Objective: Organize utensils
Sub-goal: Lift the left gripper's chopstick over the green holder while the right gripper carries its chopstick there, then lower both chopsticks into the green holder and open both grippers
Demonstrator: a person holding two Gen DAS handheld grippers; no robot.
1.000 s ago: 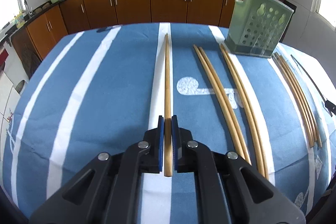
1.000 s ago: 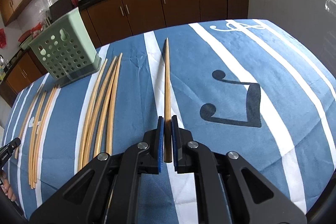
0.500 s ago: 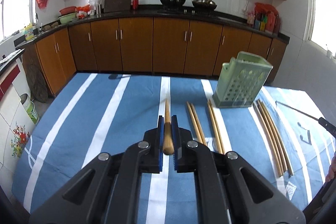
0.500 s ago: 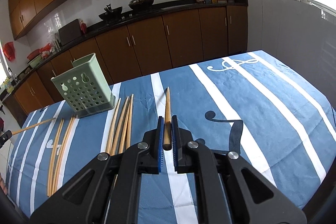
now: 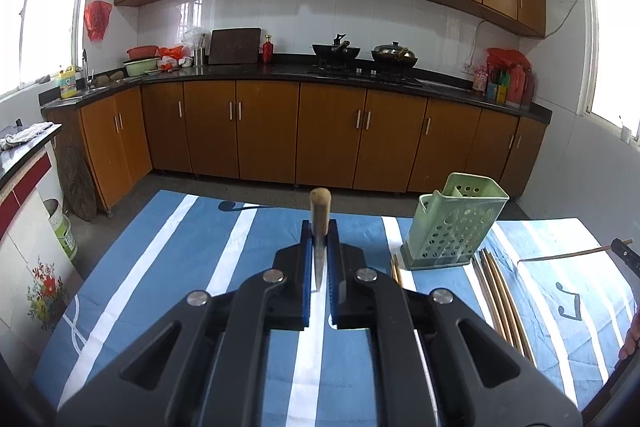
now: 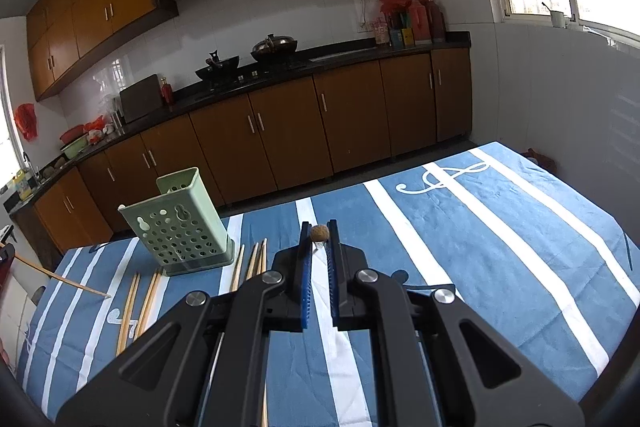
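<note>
Overhead of a table draped in a blue cloth with white stripes, two handheld grippers each pinch a single wooden chopstick, both lifted off the cloth. The left gripper has its blue pads pressed against a chopstick that stands nearly upright between them, its blunt end above the fingertips. The right gripper is likewise clamped on a chopstick, seen end-on as a small round tip between the pads.

A pale green perforated utensil holder stands upright on the cloth at the far side, to the right of the left gripper and to the left of the right one. Its inside shows a divider; no utensils can be seen in it.

More chopsticks lie flat on the cloth on both sides of the holder's base: a bundle just right of it in the left view, and pairs in front of it in the right view.

Wide bare cloth stretches to the right table edge. Beyond the far edge are wooden kitchen cabinets.
</note>
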